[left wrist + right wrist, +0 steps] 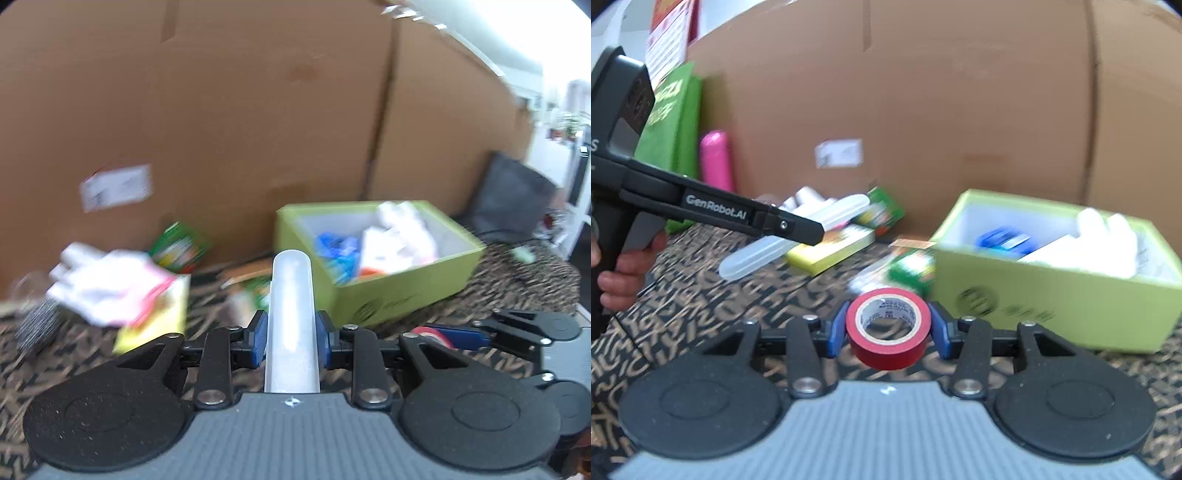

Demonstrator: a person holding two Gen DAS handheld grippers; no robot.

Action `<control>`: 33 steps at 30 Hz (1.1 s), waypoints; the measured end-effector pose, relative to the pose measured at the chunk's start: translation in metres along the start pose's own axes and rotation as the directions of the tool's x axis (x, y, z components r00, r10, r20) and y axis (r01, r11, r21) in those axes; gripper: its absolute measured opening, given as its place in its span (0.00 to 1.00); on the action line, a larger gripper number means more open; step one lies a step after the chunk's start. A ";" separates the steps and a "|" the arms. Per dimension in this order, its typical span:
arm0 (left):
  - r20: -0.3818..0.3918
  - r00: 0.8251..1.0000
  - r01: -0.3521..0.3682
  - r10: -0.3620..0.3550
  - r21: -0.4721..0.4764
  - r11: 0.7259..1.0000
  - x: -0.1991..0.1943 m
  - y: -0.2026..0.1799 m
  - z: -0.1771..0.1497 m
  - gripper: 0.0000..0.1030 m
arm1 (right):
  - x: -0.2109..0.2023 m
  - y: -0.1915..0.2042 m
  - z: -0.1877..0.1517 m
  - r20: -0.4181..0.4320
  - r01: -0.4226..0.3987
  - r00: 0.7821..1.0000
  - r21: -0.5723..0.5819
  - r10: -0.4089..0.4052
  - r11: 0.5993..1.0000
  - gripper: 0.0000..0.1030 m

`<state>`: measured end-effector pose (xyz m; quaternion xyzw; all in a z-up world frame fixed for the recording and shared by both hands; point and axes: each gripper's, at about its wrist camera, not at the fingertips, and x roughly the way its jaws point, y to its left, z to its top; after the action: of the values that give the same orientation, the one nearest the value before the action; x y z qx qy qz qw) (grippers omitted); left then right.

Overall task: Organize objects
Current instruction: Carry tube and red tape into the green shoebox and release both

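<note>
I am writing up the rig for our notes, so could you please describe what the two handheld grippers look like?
Each gripper, the left gripper and the right gripper, has a ribbed grey body, two round black discs, black link arms with silver pins and blue pads. Seen from the side, the left gripper is a black pistol-grip tool with white GenRobot.AI lettering. No cables or sleeves are visible.

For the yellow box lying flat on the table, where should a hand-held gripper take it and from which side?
Probably across the yellow box's thin edges, coming down from above. It lies flat on the table, so only its narrow sides offer the pads opposing faces. The near end looks freest; white packets rest on it further back.
</note>
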<state>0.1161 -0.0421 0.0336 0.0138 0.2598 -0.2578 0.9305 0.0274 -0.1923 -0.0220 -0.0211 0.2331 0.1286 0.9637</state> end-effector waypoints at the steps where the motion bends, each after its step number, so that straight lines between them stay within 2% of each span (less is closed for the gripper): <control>1: 0.008 1.000 0.020 -0.020 0.010 1.000 0.005 -0.008 0.008 0.28 | -0.003 -0.007 0.004 0.015 0.020 1.000 0.000 -0.020 1.000 0.44; 5: 0.025 0.998 0.061 -0.062 0.048 0.997 0.030 -0.037 0.035 0.28 | -0.012 -0.037 0.020 0.069 0.103 0.992 -0.004 -0.103 0.995 0.44; 9: 0.011 0.995 0.097 -0.098 0.070 0.993 0.062 -0.059 0.056 0.28 | -0.009 -0.071 0.031 0.096 0.184 0.978 0.019 -0.185 0.983 0.45; 17: -0.031 0.997 0.076 -0.073 0.150 0.986 0.130 -0.081 0.068 0.28 | 0.023 -0.138 0.037 0.096 0.299 0.946 0.106 -0.309 0.948 0.44; 22: -0.066 0.996 0.066 -0.056 0.162 0.985 0.159 -0.082 0.068 0.28 | 0.048 -0.167 0.033 0.053 0.329 0.939 0.149 -0.340 0.932 0.44; 26: -0.085 0.994 0.077 -0.064 0.164 0.983 0.173 -0.082 0.064 0.28 | 0.059 -0.184 0.020 0.029 0.321 0.943 0.174 -0.330 0.931 0.45; 27: -0.086 0.994 0.088 -0.075 0.158 0.984 0.174 -0.080 0.063 0.35 | 0.060 -0.187 0.017 0.022 0.317 0.945 0.175 -0.326 0.932 0.51; 28: -0.091 0.992 0.096 -0.083 0.147 0.985 0.175 -0.079 0.061 0.59 | 0.062 -0.188 0.014 0.014 0.317 0.946 0.176 -0.324 0.932 0.63; 30: -0.065 0.995 0.078 -0.071 0.111 0.991 0.171 -0.074 0.057 0.88 | 0.060 -0.187 0.008 0.021 0.324 0.943 0.173 -0.332 0.930 0.76; 31: -0.032 0.997 0.067 -0.064 0.099 0.993 0.166 -0.072 0.055 0.89 | 0.058 -0.185 0.007 0.029 0.328 0.941 0.168 -0.337 0.930 0.84; 33: -0.019 0.997 0.076 -0.075 0.093 0.993 0.159 -0.070 0.053 0.89 | 0.051 -0.181 0.002 0.053 0.339 0.935 0.159 -0.350 0.927 0.91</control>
<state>0.2236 -0.1864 0.0093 0.0497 0.2549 -0.3045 0.9164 0.1187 -0.3550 -0.0466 0.0146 0.1956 -0.0595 0.9788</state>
